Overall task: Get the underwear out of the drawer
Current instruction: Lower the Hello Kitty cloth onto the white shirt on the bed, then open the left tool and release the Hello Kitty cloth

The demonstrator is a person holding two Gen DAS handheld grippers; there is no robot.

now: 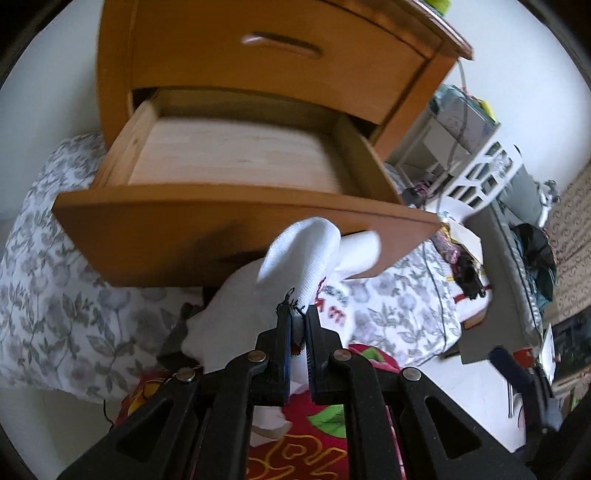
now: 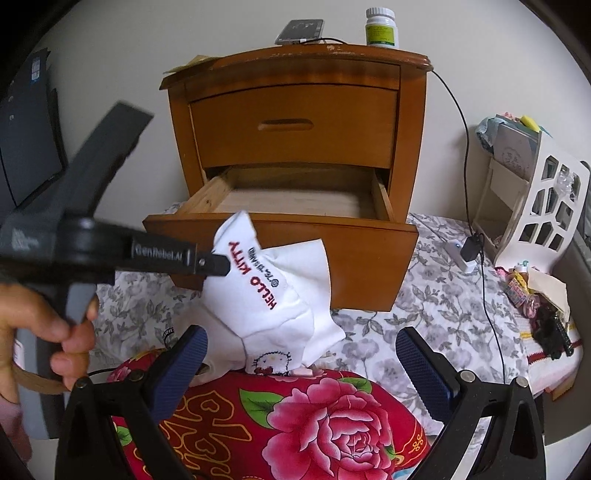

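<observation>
White underwear [image 2: 280, 295] printed with red lettering and a cartoon cat hangs in front of the pulled-out lower drawer [image 2: 295, 206] of a wooden nightstand. Its lower edge touches a red floral cushion [image 2: 325, 417]. My left gripper [image 1: 298, 314] is shut on the underwear [image 1: 295, 254], pinching its hem; in the right wrist view the left gripper [image 2: 218, 264] reaches in from the left, held by a hand [image 2: 55, 332]. The drawer [image 1: 236, 155] shows only its bare wooden floor. Wide open and holding nothing, my right gripper [image 2: 301, 354] hovers above the cushion, below the cloth.
The nightstand top carries a white bottle [image 2: 380, 27] and a phone [image 2: 300, 31] on a black cable. A grey floral sheet [image 2: 436, 295] covers the surface below. A white cut-out organiser [image 2: 543, 206] and small clutter stand at right; a dark laptop [image 2: 29, 136] is at left.
</observation>
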